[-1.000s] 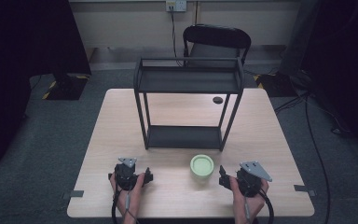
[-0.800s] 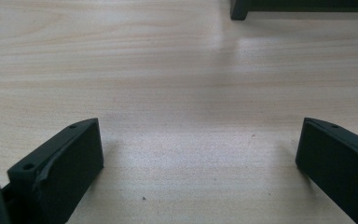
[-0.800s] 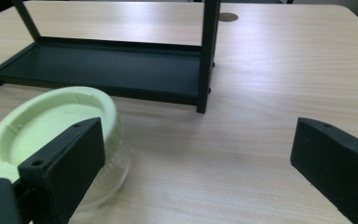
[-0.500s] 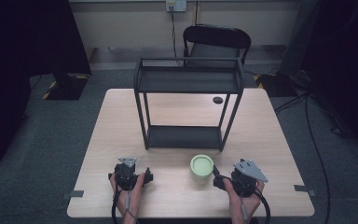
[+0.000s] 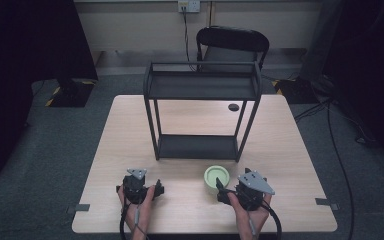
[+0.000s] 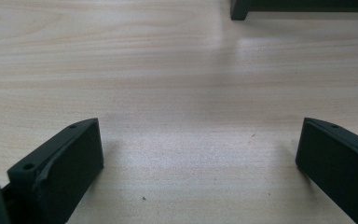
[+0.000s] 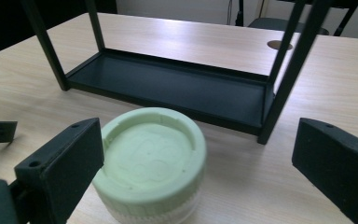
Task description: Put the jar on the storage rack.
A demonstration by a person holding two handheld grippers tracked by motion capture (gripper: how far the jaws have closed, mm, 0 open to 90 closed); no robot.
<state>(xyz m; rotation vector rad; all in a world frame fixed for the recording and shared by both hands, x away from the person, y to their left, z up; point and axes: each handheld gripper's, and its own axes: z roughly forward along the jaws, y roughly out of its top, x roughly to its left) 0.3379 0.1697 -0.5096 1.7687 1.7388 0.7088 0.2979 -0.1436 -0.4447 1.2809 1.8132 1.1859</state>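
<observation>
On the near left of the bench [image 5: 130,130], the left tongs [image 5: 136,176] rest in a hand low over the bare wood, their 2 black jaws spread wide with nothing between them; in the left gripper view the only other thing past the jaws is a foot of the black rack [image 6: 240,9] at the top edge. Behind, at the middle of the bench, that rack [image 5: 202,85] stands upright on 4 thin legs, with 2 shelves, 1 low near the wood and 1 at the top. Just in front of its right front leg sits the pale green jar [image 5: 216,177], lid up, on the bench surface and apart from the rack. Right of the jar, the right tongs [image 5: 228,189] are held by the other hand, jaws wide open and pointed at the jar. In the right gripper view the jar [image 7: 151,161] sits close by the left jaw rather than centred between the 2, with a broad gap to the right jaw; whether that left jaw touches the lid cannot be told. Farther back on the right, a small dark disc [image 5: 233,106] lies on the bench behind the rack.
</observation>
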